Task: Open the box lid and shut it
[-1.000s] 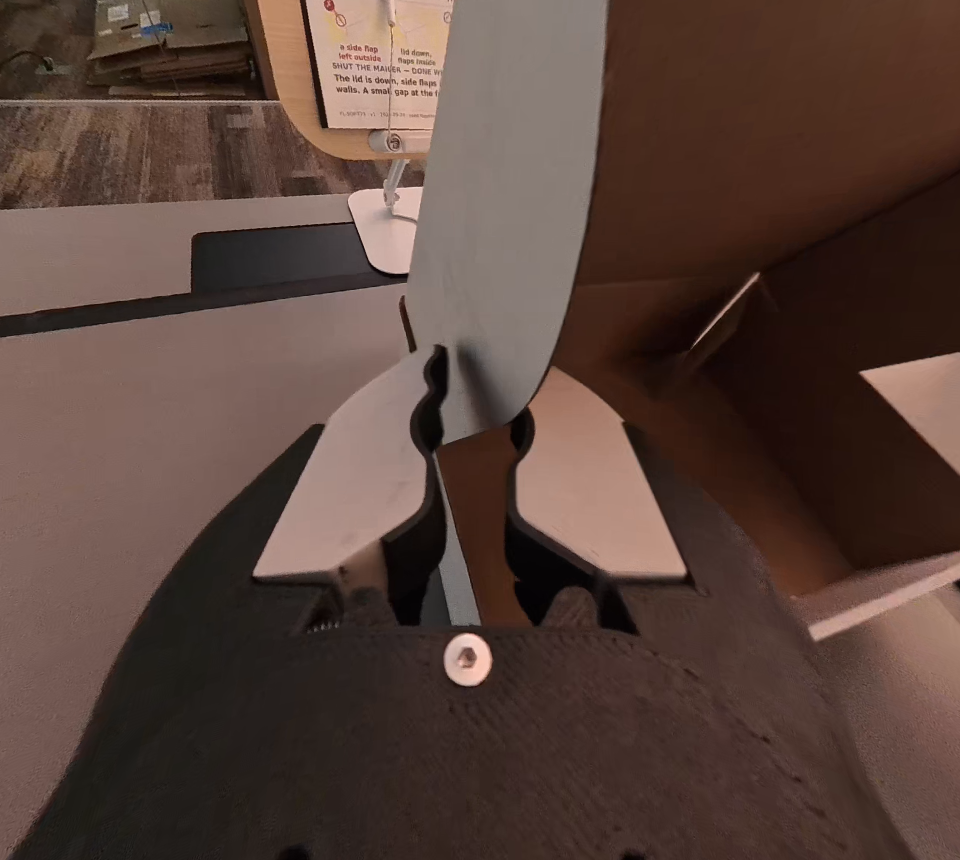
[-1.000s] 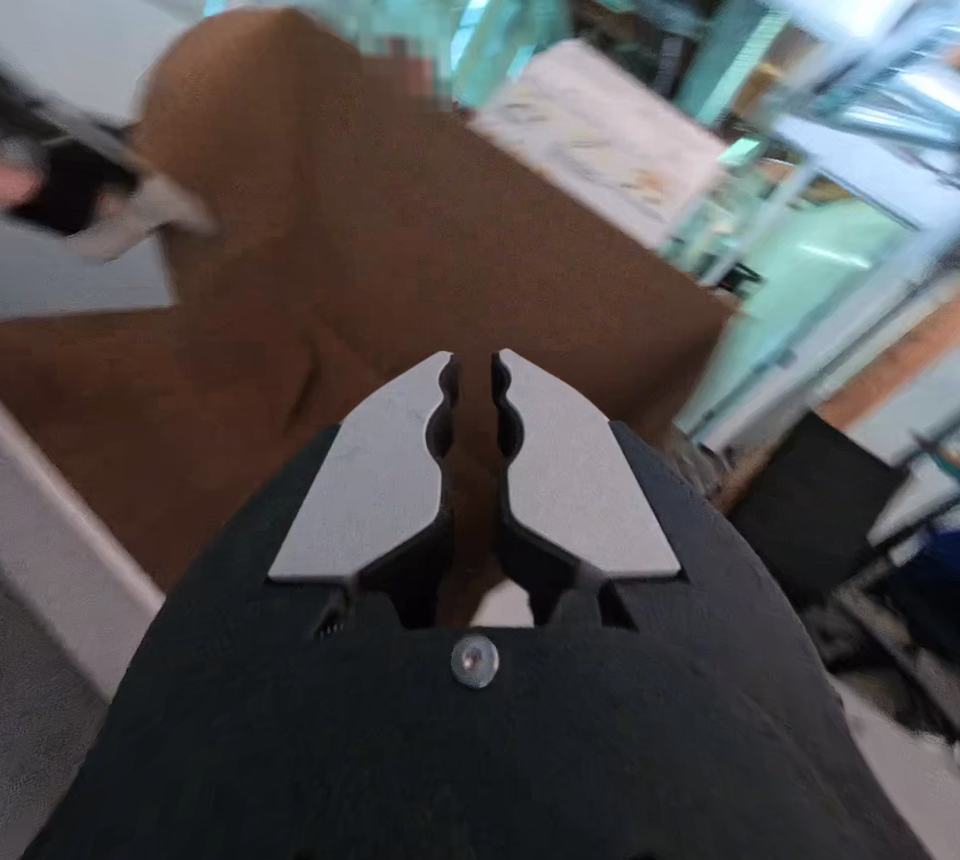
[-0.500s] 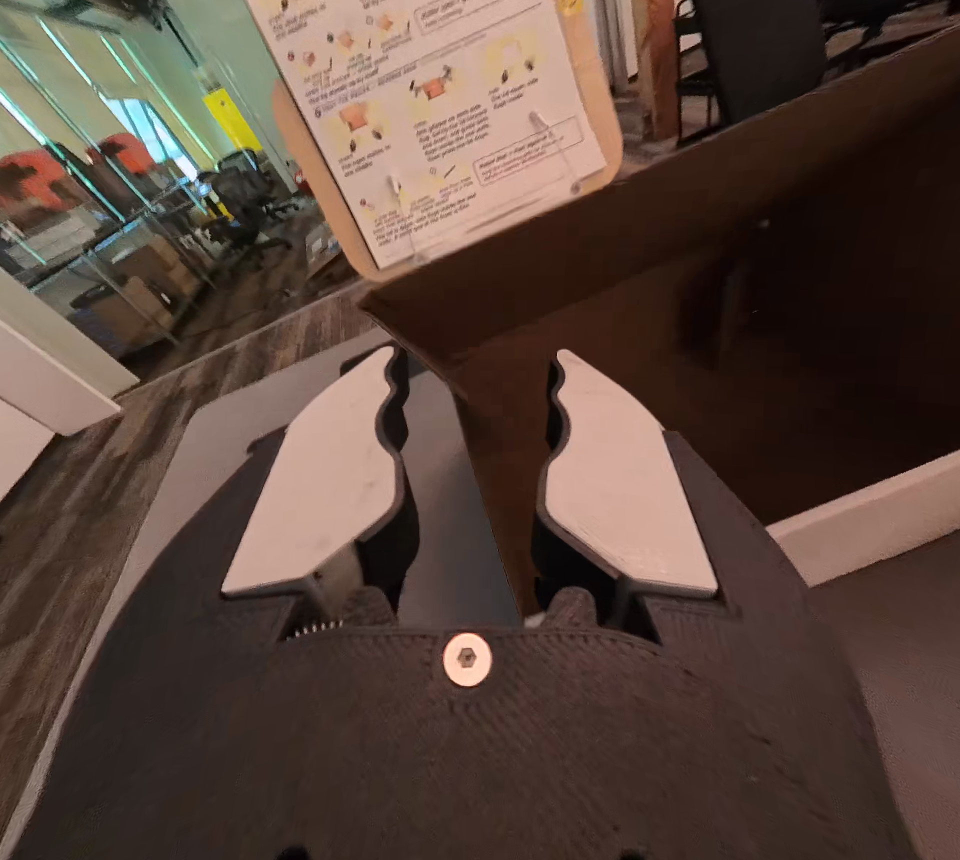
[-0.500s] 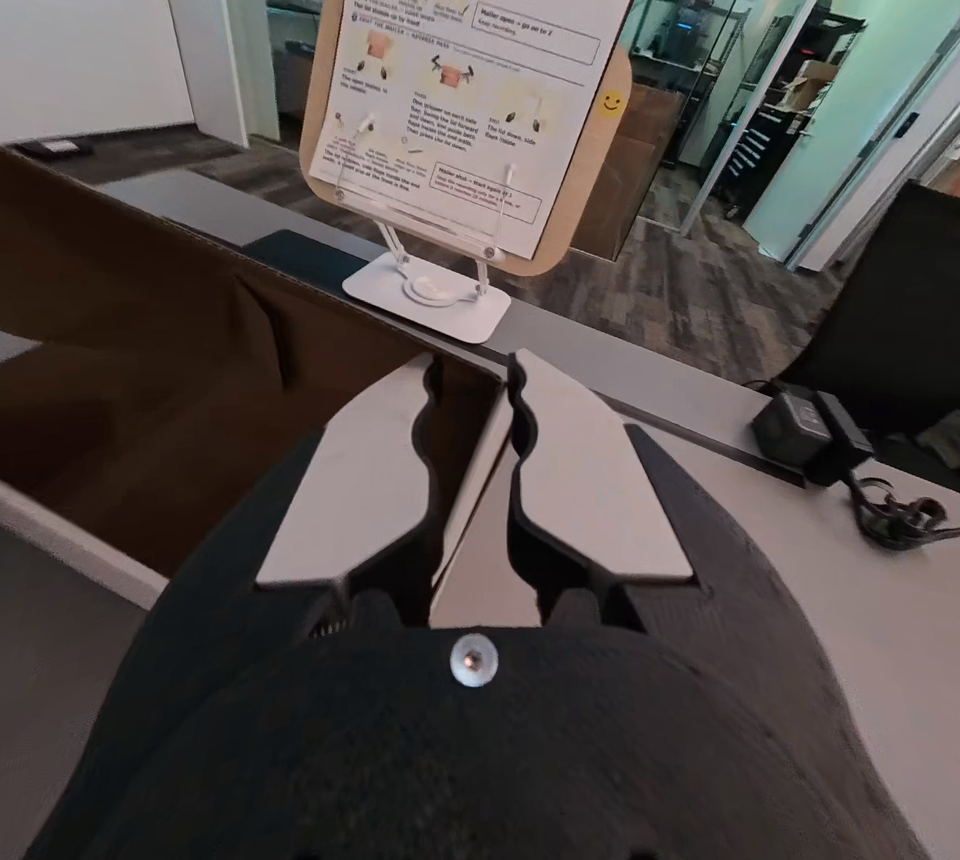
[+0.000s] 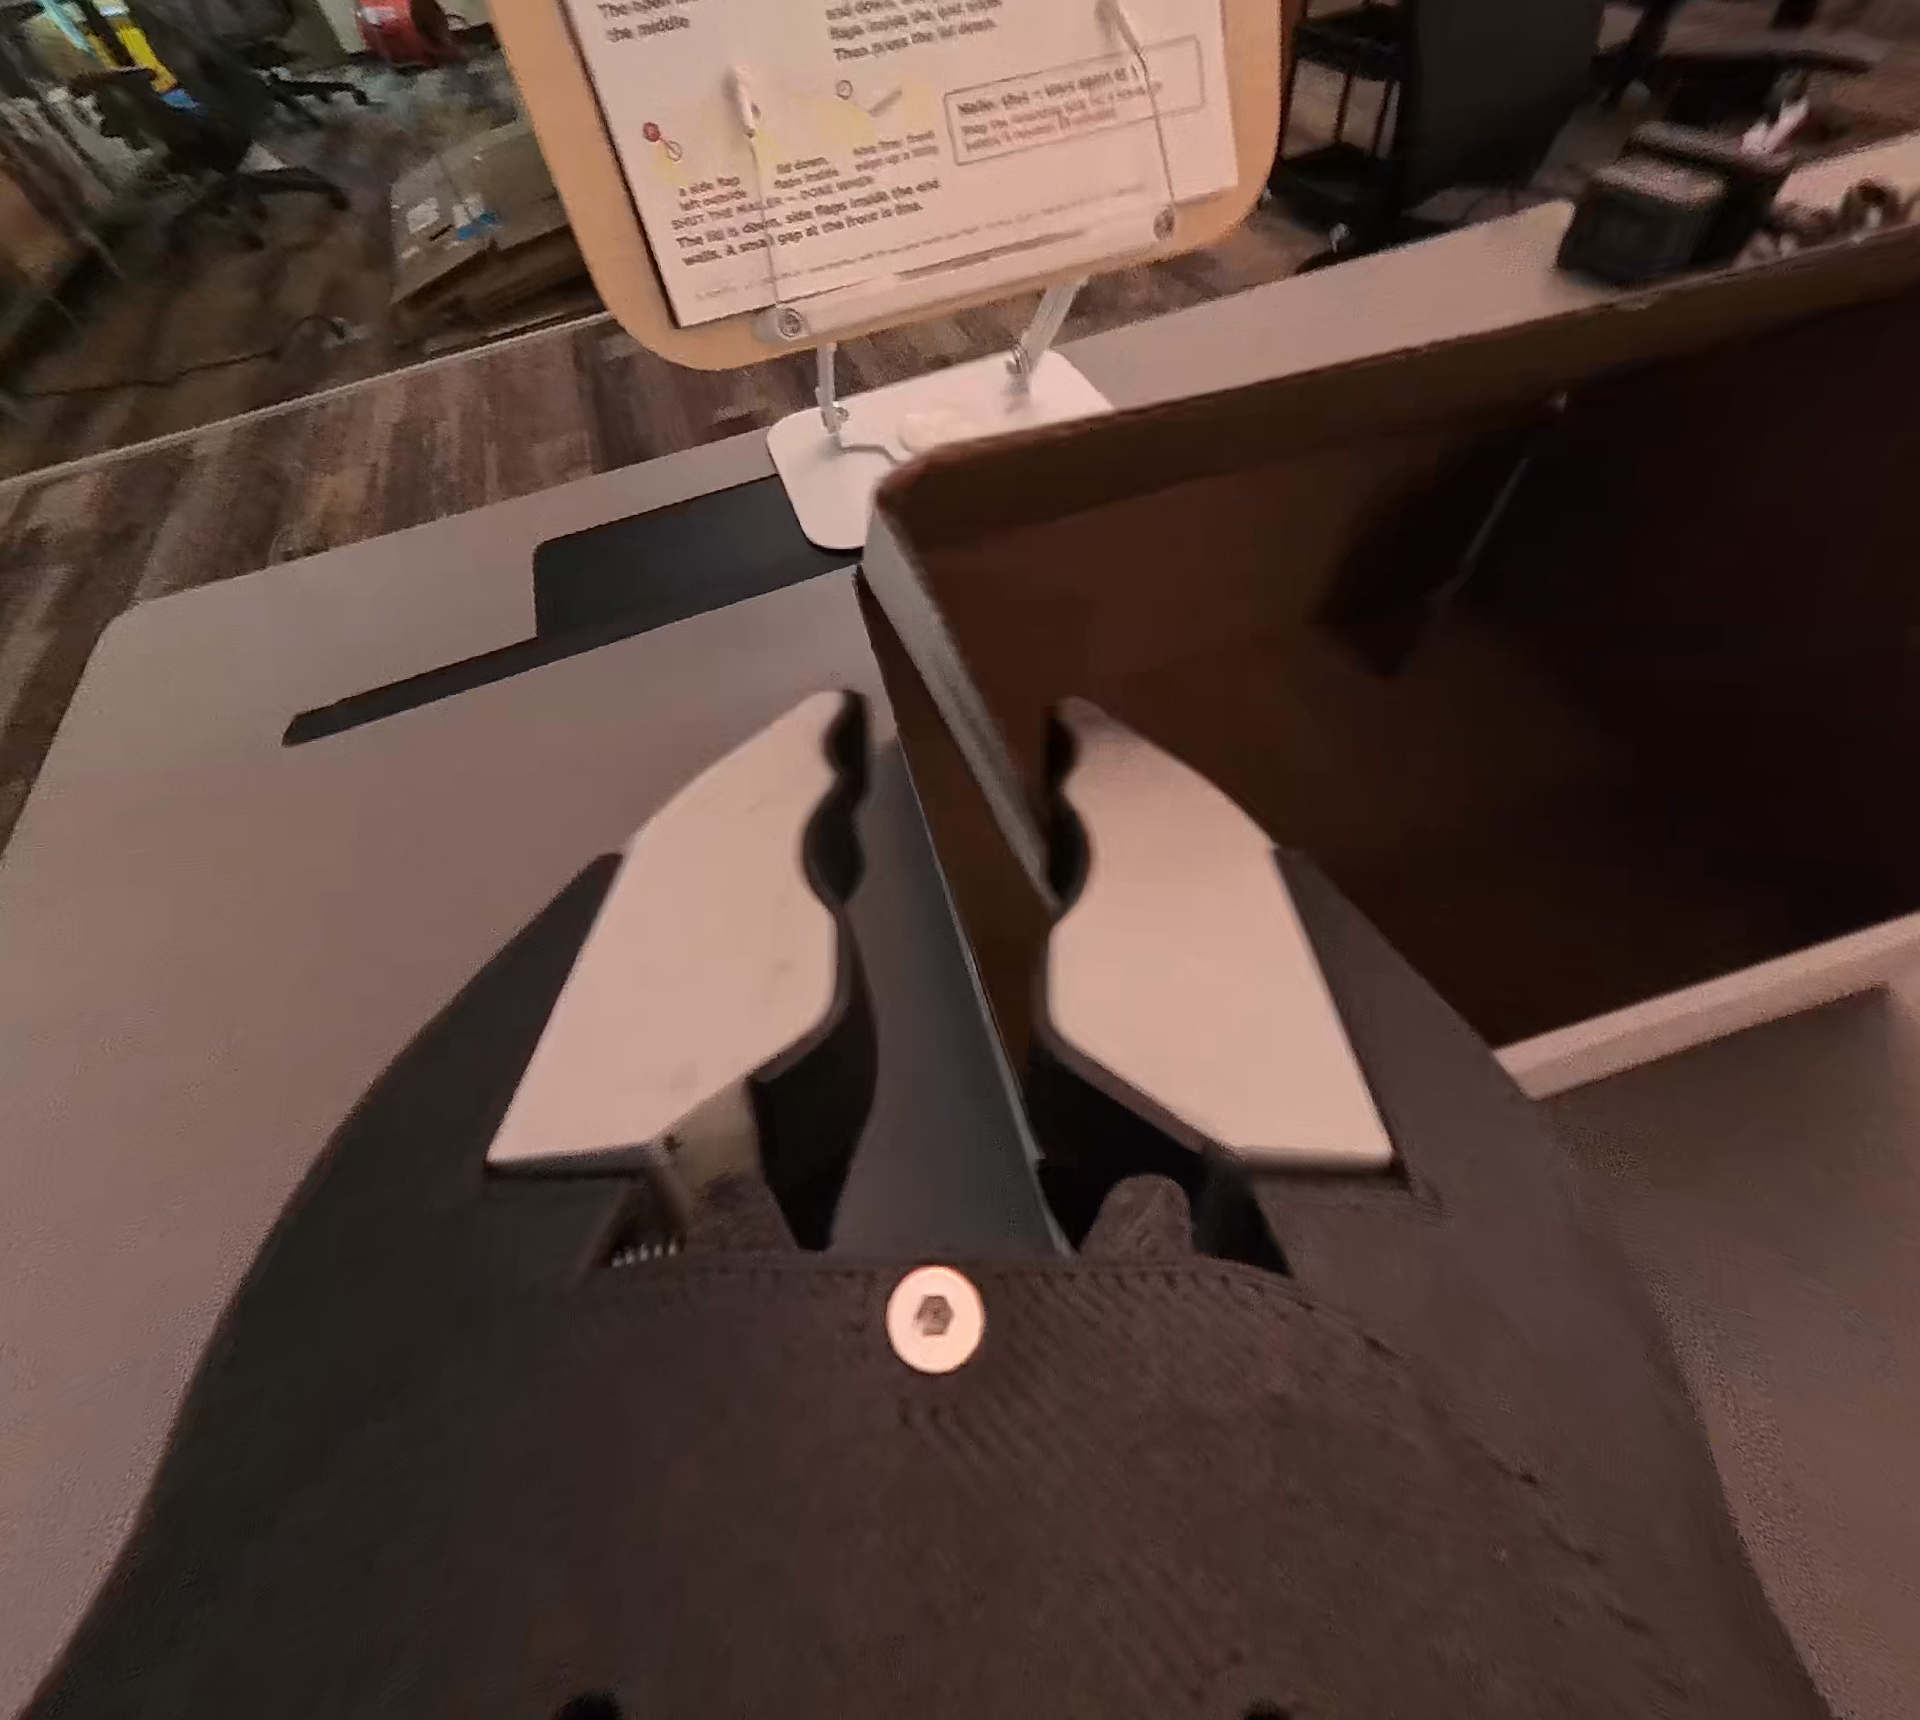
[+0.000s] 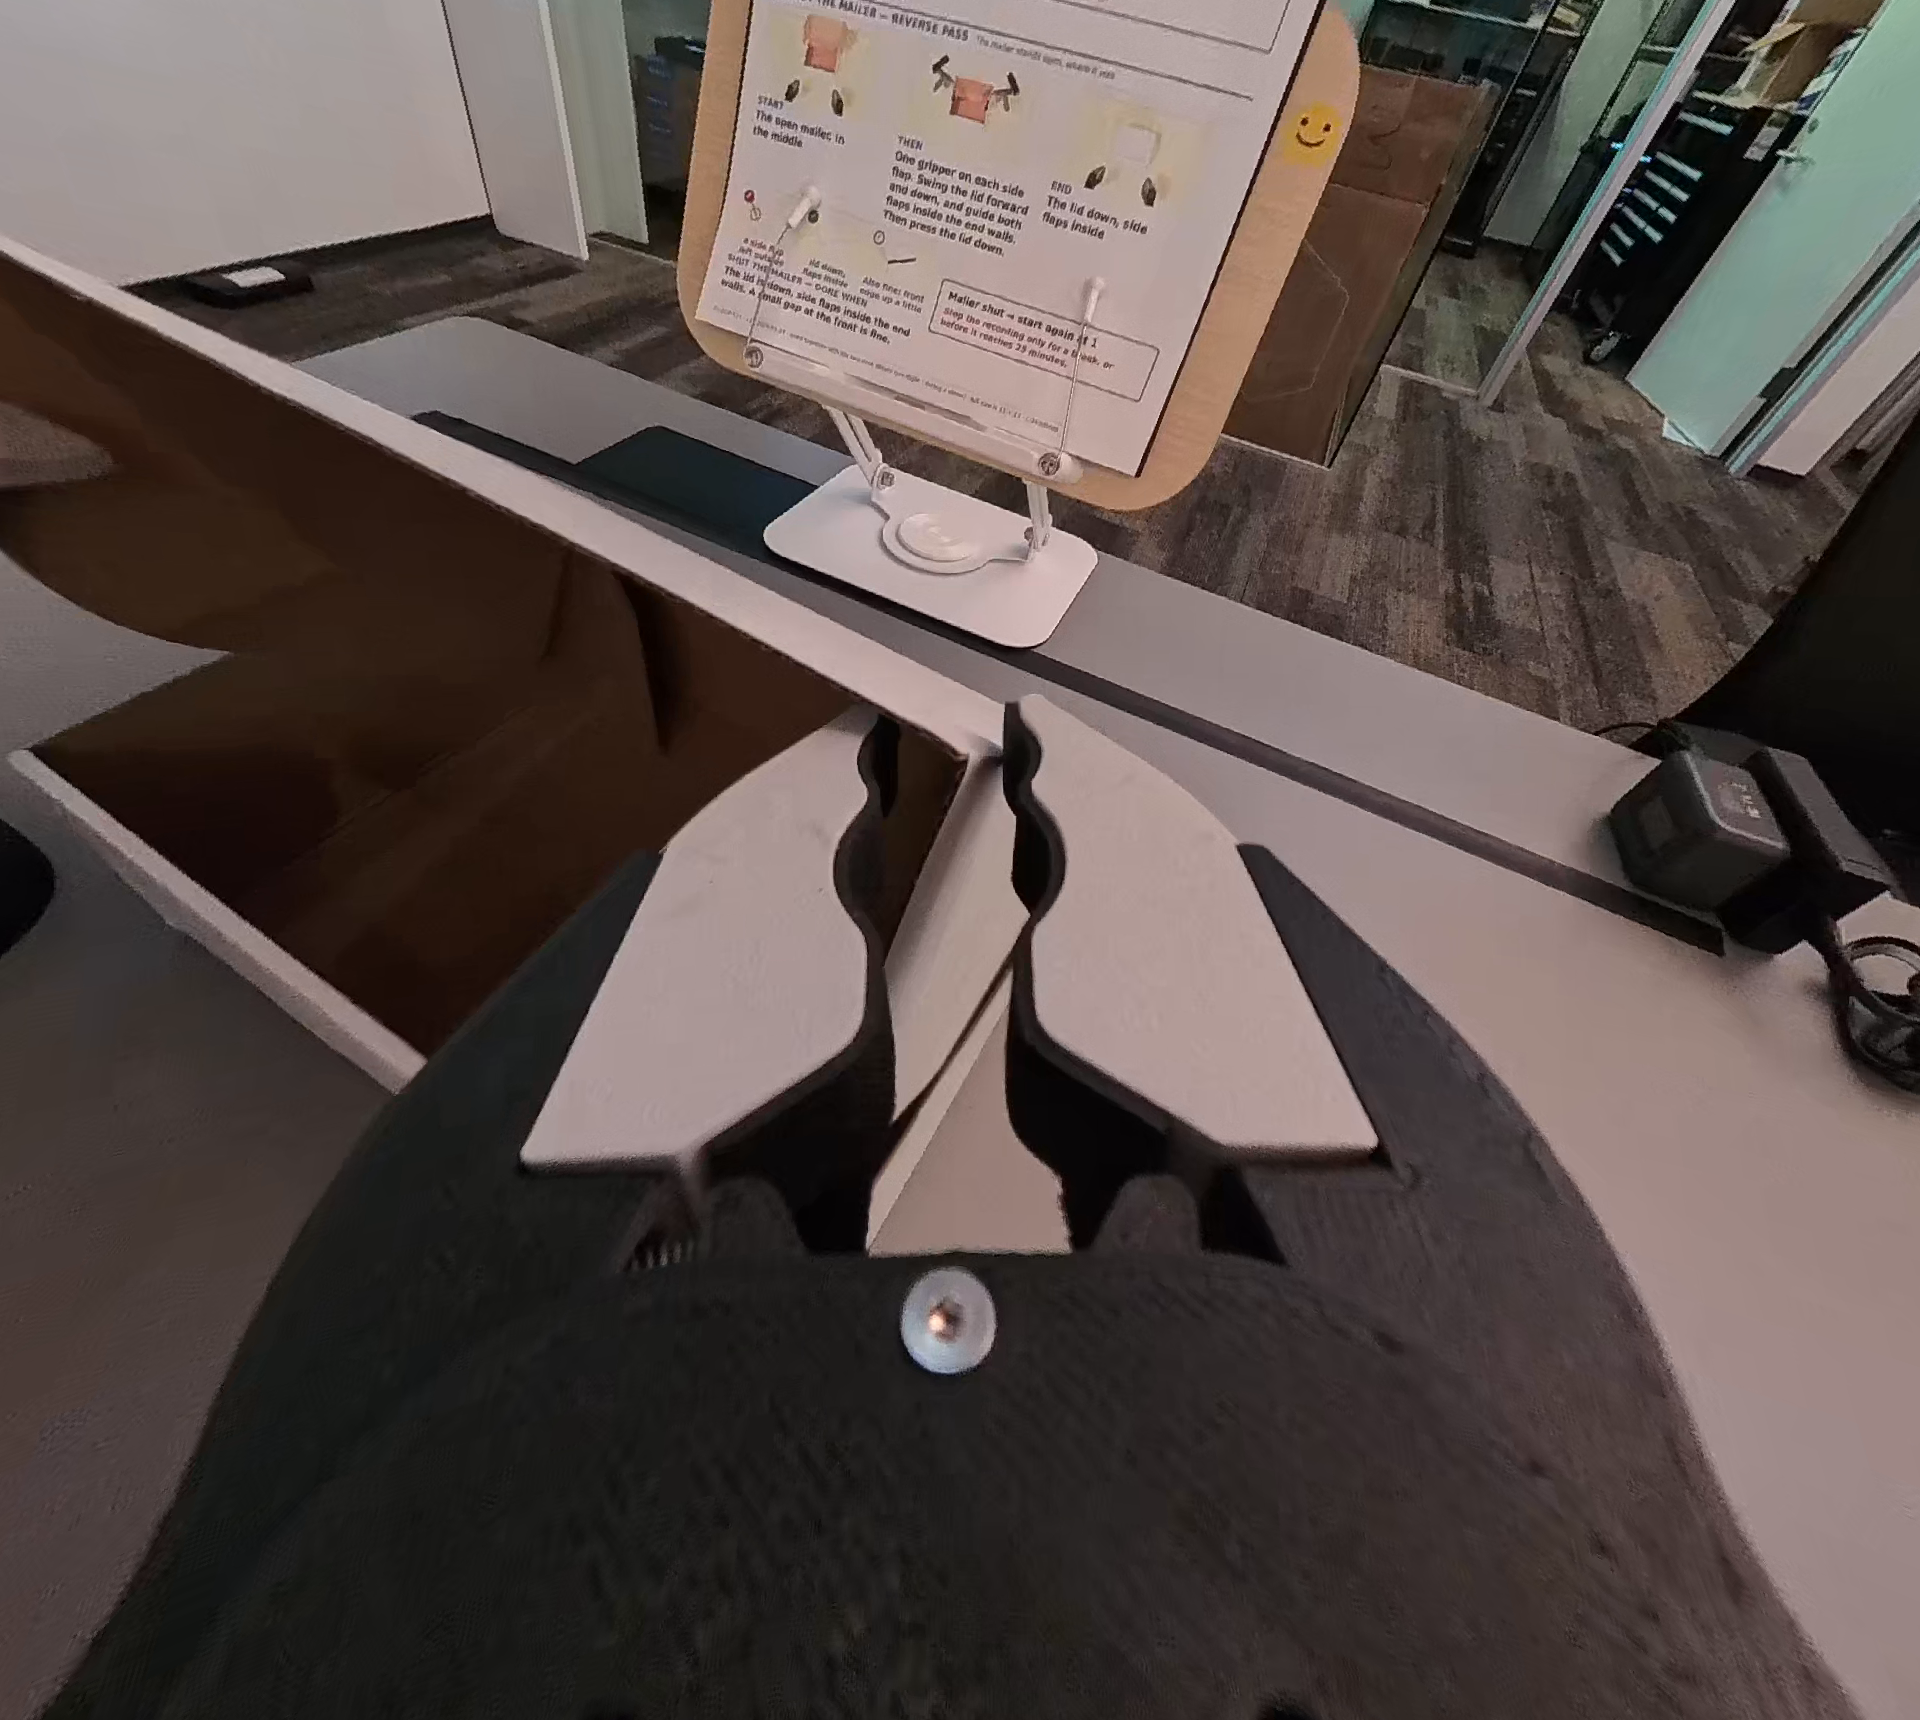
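The cardboard box (image 5: 1455,839) lies open on the grey table, brown inside and white outside. Its lid (image 6: 312,475) stands tilted at the back. My left gripper (image 5: 951,714) is open and straddles the left side flap (image 5: 977,735), whose edge runs between the fingers. My right gripper (image 6: 945,720) has its jaws close together on the right side flap (image 6: 935,891), at the lid's right corner. The box's white front wall (image 6: 208,891) shows low on the left in the right wrist view.
An instruction sheet on a white stand (image 5: 883,60) stands behind the box; it also shows in the right wrist view (image 6: 987,112). A black adapter (image 6: 1704,829) with a cable lies at the right on the table. A black strip (image 5: 665,569) runs along the table's back.
My left gripper let go of the flap, opened wide, then narrowed around it again. My right gripper swung level and its jaws drew closer on the right flap. The lid now stands lower.
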`<state>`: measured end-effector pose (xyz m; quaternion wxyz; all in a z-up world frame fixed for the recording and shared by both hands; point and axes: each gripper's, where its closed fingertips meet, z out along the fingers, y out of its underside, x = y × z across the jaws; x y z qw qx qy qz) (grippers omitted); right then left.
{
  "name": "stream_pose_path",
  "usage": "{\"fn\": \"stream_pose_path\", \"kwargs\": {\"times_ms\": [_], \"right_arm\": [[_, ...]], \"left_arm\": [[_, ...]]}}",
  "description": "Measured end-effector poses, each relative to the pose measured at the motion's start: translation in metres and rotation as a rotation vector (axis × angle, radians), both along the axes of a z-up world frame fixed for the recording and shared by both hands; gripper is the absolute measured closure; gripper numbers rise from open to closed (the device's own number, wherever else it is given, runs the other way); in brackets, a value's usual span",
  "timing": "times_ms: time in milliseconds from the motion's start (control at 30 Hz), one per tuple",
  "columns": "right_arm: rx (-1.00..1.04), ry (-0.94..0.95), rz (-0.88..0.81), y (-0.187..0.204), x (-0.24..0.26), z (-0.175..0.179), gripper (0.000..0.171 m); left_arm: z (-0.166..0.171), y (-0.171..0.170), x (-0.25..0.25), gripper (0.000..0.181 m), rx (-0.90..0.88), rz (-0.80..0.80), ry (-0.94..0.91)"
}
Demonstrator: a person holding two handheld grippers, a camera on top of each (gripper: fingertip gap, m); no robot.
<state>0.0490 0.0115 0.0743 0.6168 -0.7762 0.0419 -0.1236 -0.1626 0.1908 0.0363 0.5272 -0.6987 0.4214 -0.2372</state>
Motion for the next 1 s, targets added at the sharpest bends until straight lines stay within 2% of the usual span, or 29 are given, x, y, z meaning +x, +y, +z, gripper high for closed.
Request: {"fn": "stream_pose_path", "kwargs": {"times_ms": [33, 67, 300, 467, 567, 667, 767, 900, 1000], "right_arm": [[-0.006, 0.007, 0.008, -0.001, -0.001, -0.002, 0.152], [-0.013, 0.016, 0.009, -0.002, -0.001, -0.004, 0.152], [-0.020, 0.030, 0.031, -0.012, -0.009, -0.019, 0.151], [-0.061, 0.013, 0.042, -0.019, -0.017, -0.036, 0.150], [-0.075, -0.009, 0.039, -0.024, -0.022, -0.044, 0.150], [-0.087, -0.027, 0.040, -0.027, -0.026, -0.051, 0.150], [-0.085, -0.043, 0.033, -0.028, -0.028, -0.054, 0.150], [-0.085, -0.064, 0.035, -0.029, -0.030, -0.057, 0.150], [-0.090, -0.093, 0.047, -0.030, -0.032, -0.059, 0.150]], "left_arm": [[-0.004, 0.000, 0.002, 0.171, 0.006, -0.018, 0.040], [-0.007, 0.002, 0.001, 0.174, 0.019, -0.009, 0.076], [-0.028, -0.005, -0.011, 0.175, 0.072, -0.003, 0.176], [-0.042, -0.023, -0.021, 0.168, -0.037, -0.104, 0.115], [-0.025, -0.037, -0.039, 0.146, -0.087, -0.201, 0.002], [0.006, -0.039, -0.056, 0.124, -0.161, -0.249, -0.149], [0.000, -0.027, -0.056, 0.112, -0.122, -0.223, -0.075], [-0.032, -0.022, -0.025, 0.111, -0.168, -0.262, -0.047], [-0.055, -0.017, -0.009, 0.133, -0.182, -0.281, -0.021]]}}
